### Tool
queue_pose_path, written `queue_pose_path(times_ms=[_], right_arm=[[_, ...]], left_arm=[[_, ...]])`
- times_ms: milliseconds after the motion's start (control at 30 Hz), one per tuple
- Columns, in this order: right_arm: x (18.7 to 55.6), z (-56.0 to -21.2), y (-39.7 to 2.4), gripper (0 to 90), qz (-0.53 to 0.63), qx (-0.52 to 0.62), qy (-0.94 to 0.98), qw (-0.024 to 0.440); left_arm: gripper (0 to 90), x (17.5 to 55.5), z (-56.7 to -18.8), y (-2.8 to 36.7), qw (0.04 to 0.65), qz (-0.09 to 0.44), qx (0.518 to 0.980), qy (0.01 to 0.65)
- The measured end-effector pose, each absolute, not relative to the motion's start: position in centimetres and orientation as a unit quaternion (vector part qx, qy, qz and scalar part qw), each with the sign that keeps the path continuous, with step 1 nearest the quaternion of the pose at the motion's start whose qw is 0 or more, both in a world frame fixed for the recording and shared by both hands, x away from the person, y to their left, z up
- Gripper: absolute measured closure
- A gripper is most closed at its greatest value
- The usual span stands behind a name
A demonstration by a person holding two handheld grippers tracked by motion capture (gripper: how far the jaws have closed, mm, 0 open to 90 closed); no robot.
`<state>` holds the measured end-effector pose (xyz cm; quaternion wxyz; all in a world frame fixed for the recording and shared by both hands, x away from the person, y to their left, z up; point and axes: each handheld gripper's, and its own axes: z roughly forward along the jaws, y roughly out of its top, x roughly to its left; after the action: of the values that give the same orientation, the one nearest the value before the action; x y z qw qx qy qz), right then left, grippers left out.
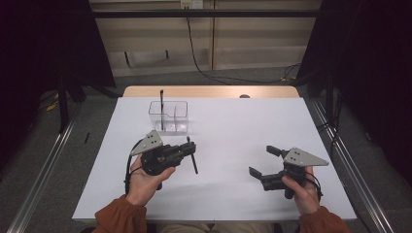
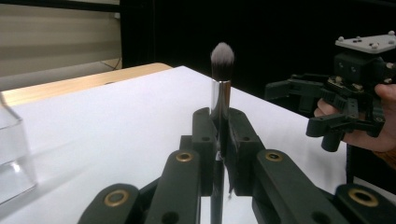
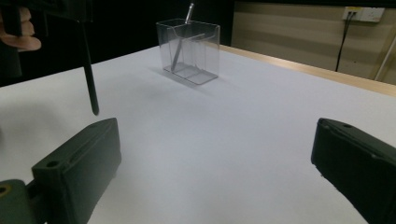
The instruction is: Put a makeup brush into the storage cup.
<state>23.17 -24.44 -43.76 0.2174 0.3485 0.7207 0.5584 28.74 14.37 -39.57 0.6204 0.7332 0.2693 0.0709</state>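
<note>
The left gripper [image 1: 190,144] was pinching a makeup brush [image 2: 221,88] low on its metal ferrule, jaws pressed together on it. In the left gripper view the grey bristle tip stood up past the jaws, and in the high view the dark handle hung down toward the near side, its end just above the white table [image 1: 243,126]. The right gripper [image 1: 265,160] sat well apart at the near right, jaws spread wide with nothing between them; in the right gripper view there was bare table between the two black jaws.

Farther out, a clear box [image 1: 168,117] with inner dividers stood at the far left of the table, just beyond the left gripper. One slim brush [image 3: 183,37] already leaned in a compartment of the box, its end sticking out above the rim.

The step in hand looked like carrying the held brush to the box, with the right hand free. The next move would call for lifting the brush over the near wall, tipping it so the handle pointed down into an open compartment, and letting go only once the handle was inside the walls, without knocking the light box or the brush already there.
</note>
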Motion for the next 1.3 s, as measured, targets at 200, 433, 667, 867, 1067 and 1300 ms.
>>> queue_pose_path(times_ms=[200, 433, 667, 867, 1067, 1300], right_arm=[[22.7, -43.8, -25.4, 1.3, 0.560, 0.359, 0.710, 0.229], [22.1, -43.7, -26.7, 0.0, 0.557, 0.376, 0.697, 0.249], [21.4, -44.0, -28.0, 0.4, 0.553, 0.390, 0.686, 0.266], [20.6, -44.6, -28.8, 0.3, 0.549, 0.397, 0.679, 0.283], [20.4, -44.7, -29.0, 0.5, 0.552, 0.398, 0.673, 0.291], [20.5, -44.9, -29.0, 0.6, 0.553, 0.388, 0.681, 0.282]], left_arm=[[83.7, 29.1, -39.0, 15.6, 0.618, 0.082, 0.733, 0.273], [83.7, 29.8, -38.8, 17.1, 0.609, 0.095, 0.736, 0.280], [83.7, 30.3, -38.4, 18.4, 0.604, 0.110, 0.734, 0.290], [83.7, 30.6, -38.2, 19.3, 0.601, 0.118, 0.732, 0.298], [83.8, 31.1, -37.8, 20.6, 0.602, 0.126, 0.726, 0.306], [83.7, 32.1, -37.5, 21.7, 0.600, 0.133, 0.721, 0.320]])
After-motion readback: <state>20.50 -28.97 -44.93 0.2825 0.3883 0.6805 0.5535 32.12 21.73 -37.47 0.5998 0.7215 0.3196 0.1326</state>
